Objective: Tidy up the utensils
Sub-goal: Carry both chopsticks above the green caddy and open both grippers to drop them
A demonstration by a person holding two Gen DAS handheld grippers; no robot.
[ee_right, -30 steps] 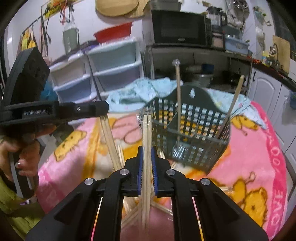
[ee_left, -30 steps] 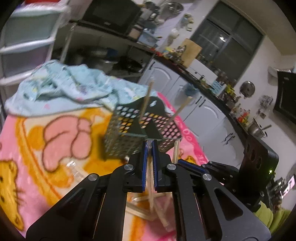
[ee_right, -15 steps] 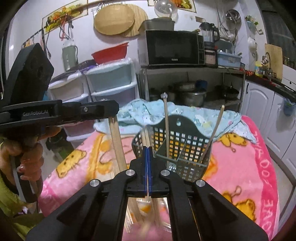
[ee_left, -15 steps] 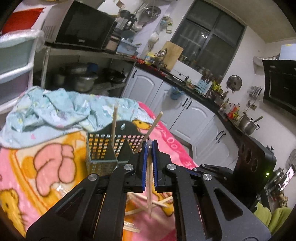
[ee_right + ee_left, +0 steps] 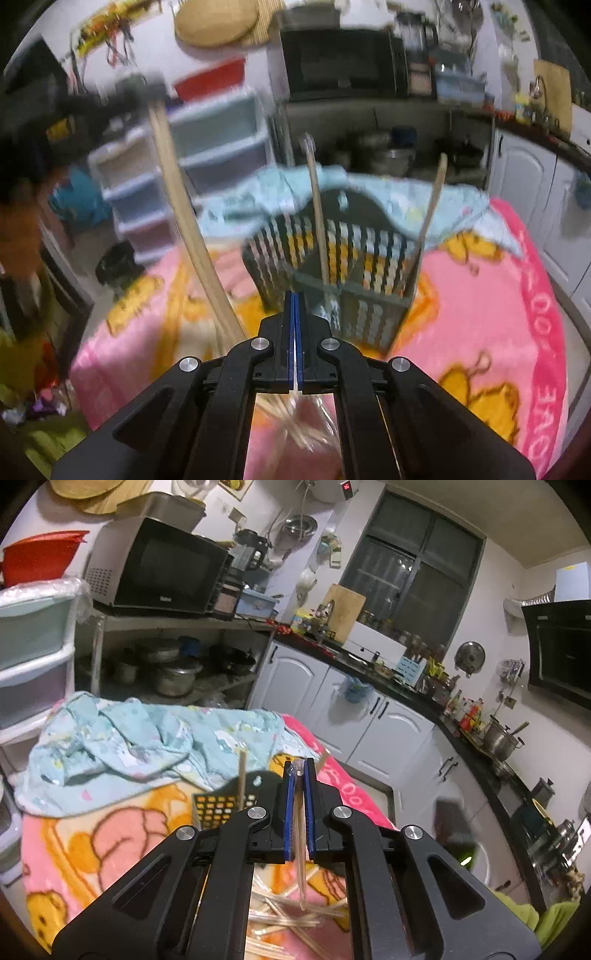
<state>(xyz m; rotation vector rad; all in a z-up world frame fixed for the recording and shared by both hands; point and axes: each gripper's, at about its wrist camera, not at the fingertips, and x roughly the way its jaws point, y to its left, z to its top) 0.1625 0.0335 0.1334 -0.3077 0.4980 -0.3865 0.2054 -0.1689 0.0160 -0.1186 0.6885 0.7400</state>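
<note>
My left gripper [image 5: 299,775] is shut on a pair of wooden chopsticks [image 5: 300,849] in a clear wrapper, held upright above the table. The same chopsticks [image 5: 184,221] show blurred at the left of the right wrist view. My right gripper [image 5: 294,306] is shut on a thin clear wrapper [image 5: 294,380] that hangs below the jaws. A dark slotted utensil basket [image 5: 343,288] stands just beyond it with two chopsticks [image 5: 317,210] upright inside. The basket [image 5: 221,805] is partly hidden behind my left gripper. Loose wrapped chopsticks [image 5: 288,915] lie on the pink blanket below.
A crumpled light-blue cloth [image 5: 147,746] lies behind the basket. The table is covered by a pink cartoon blanket [image 5: 480,314]. Plastic drawers [image 5: 207,155] and a microwave [image 5: 159,568] stand behind. White cabinets [image 5: 369,720] are to the right.
My left gripper rose and tilted up with the chopsticks. My right gripper closed from around a chopstick pair to nearly flat on the wrapper and is moving, with blur.
</note>
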